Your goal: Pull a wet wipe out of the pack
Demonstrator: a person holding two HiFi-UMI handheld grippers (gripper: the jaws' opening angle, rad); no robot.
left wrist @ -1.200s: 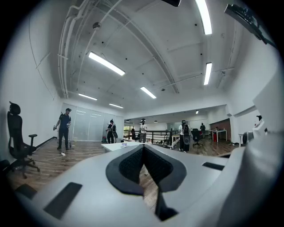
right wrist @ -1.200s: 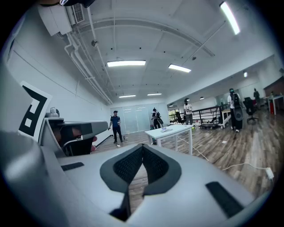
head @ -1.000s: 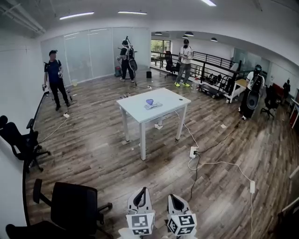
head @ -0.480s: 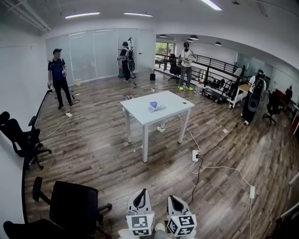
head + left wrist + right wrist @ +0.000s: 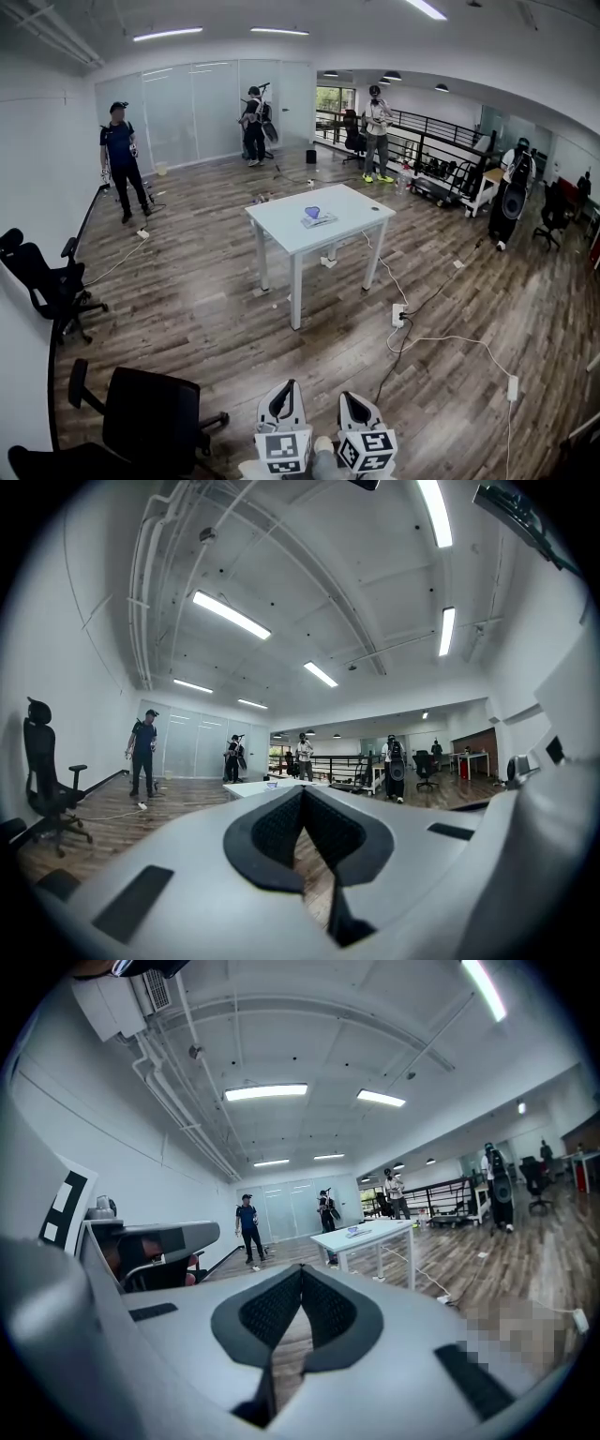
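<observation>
A flat wet wipe pack [image 5: 320, 219] lies on a white table [image 5: 281, 223] in the middle of the room, far ahead of me, with a small blue thing [image 5: 312, 212] standing at its back edge. My left gripper [image 5: 284, 398] and right gripper [image 5: 353, 404] hang side by side at the bottom of the head view, well short of the table. Both are shut with nothing between the jaws. The left gripper view shows its tips [image 5: 303, 789] meeting and the table [image 5: 251, 787] small beyond them. In the right gripper view the tips [image 5: 302, 1269] meet too, with the table [image 5: 380, 1233] and pack [image 5: 357, 1232] beyond.
Black office chairs stand at near left [image 5: 150, 422] and along the left wall [image 5: 42, 281]. A power strip [image 5: 401, 314] and cables lie on the wooden floor right of the table. Several people stand at the back and right, such as one in blue [image 5: 120, 159].
The head view has crept a little closer to the table, which now sits slightly lower and further right. Both grippers keep their place and stay shut.
</observation>
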